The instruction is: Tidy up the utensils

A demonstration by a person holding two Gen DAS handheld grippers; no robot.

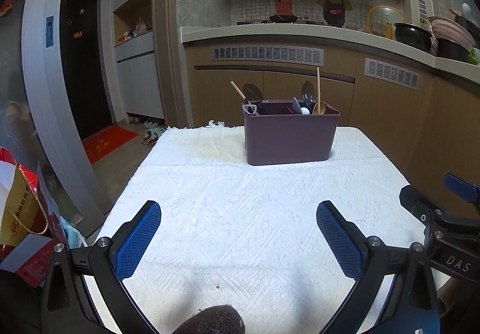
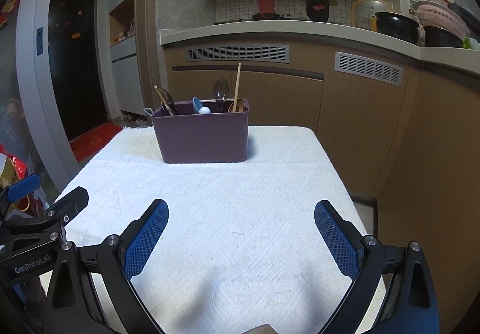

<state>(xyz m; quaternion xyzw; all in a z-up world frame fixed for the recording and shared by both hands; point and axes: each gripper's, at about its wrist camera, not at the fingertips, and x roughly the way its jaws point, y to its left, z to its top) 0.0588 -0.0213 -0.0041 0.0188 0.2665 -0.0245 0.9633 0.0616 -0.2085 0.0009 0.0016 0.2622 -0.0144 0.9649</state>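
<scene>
**Both tools wide apart, the bin full at the far end**

Left wrist view: My left tool [image 1: 238, 221] sits low in the frame with its two blue pads spread wide and nothing between them. Under it is the white cloth [image 1: 228, 202] that covers the tabletop. The purple bin [image 1: 289, 137] stands upright on the cloth, in the middle of the frame, well apart from my pads. Spoons and sticks poke out of its top. A wooden stick [image 1: 318, 85] stands tall on the bin's right side. A dark spoon [image 1: 252, 93] leans on its left side. At the right edge of the frame I can see part of my right tool [image 1: 447, 211], just beside my left one.

Right wrist view: My right tool [image 2: 241, 218] is also spread wide and holds nothing. The purple bin [image 2: 204, 136] stands a bit left of the middle of the frame, on the white cloth [image 2: 228, 199], far from the pads. A small white ball-shaped end [image 2: 205, 110] shows at its rim. Part of my left tool [image 2: 45, 214] shows at the left edge of the frame.
</scene>
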